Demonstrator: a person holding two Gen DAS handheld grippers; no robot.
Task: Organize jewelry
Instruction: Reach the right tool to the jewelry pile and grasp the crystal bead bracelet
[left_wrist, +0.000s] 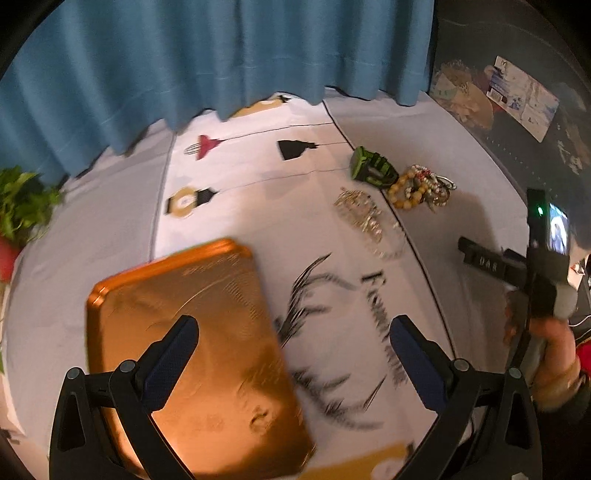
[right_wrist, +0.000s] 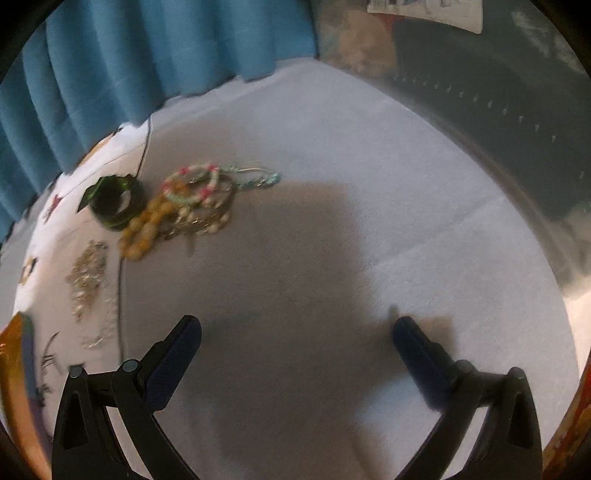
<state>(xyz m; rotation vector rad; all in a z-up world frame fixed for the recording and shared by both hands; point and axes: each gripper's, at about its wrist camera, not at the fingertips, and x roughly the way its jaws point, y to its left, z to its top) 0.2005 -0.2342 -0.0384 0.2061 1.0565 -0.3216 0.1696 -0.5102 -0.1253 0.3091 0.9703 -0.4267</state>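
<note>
Both hand-held grippers, left (left_wrist: 293, 350) and right (right_wrist: 295, 350), spread, empty. Tangled bracelets (right_wrist: 195, 201) risk being dragged together if snagged.

A cloth-covered tabletop (left_wrist: 229, 229) carries an orange tin (left_wrist: 192, 350), a green bangle (left_wrist: 373, 168), beaded bracelets (left_wrist: 421, 188) and a silvery necklace (left_wrist: 365, 221).
</note>
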